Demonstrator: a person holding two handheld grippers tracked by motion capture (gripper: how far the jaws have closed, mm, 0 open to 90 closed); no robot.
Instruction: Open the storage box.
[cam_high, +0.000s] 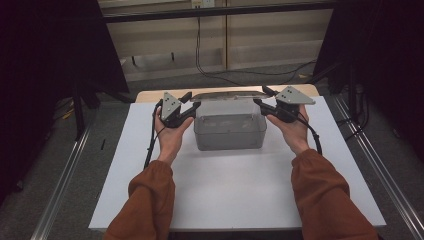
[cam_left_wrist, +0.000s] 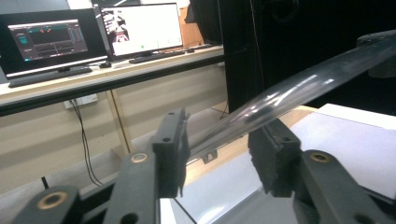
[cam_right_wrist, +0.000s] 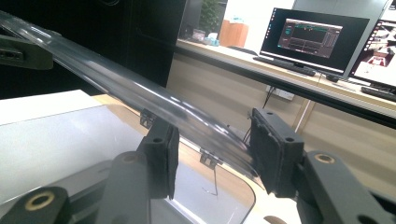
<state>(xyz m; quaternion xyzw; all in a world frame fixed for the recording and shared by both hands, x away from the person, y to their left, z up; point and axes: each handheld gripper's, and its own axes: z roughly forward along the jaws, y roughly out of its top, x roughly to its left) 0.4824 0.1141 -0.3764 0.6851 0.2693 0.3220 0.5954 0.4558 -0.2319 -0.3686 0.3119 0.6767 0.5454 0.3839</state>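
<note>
Lid (cam_high: 229, 95): clear plastic, held level over the far edge of the clear container (cam_high: 230, 131), at 12 o'clock from the middle of the white table (cam_high: 225, 195), between my two grippers.
Lid, hard to read: in the high view it is nearly edge-on, a thin pale streak; I cannot tell whether its far edge touches the container rim.
Lid in the left gripper view (cam_left_wrist: 299, 88): a blurred, glassy band running from between my jaws out to 2 o'clock, its far end cut off by the frame.
Lid in the right gripper view (cam_right_wrist: 140, 95): the same band running out to 10 o'clock, again cut off at the frame edge.
Container: see-through, so its walls and rim are faint; its inside is hard to make out.
Left gripper (cam_high: 189, 102): at 9 o'clock from the lid; my jaws stand partly apart with the lid's end between them. The right-hand pad (cam_left_wrist: 273, 154) meets the lid's edge; the other pad shows a gap, so I cannot tell if the grip is firm.
Right gripper (cam_high: 264, 98): at 3 o'clock from the lid; jaws partly apart around the lid's other end, its edge running down to the right-hand pad (cam_right_wrist: 273, 154). Firm pinch: cannot tell.
My hands: both wrists come in from 6 o'clock, orange sleeves cut off at the bottom edge.
</note>
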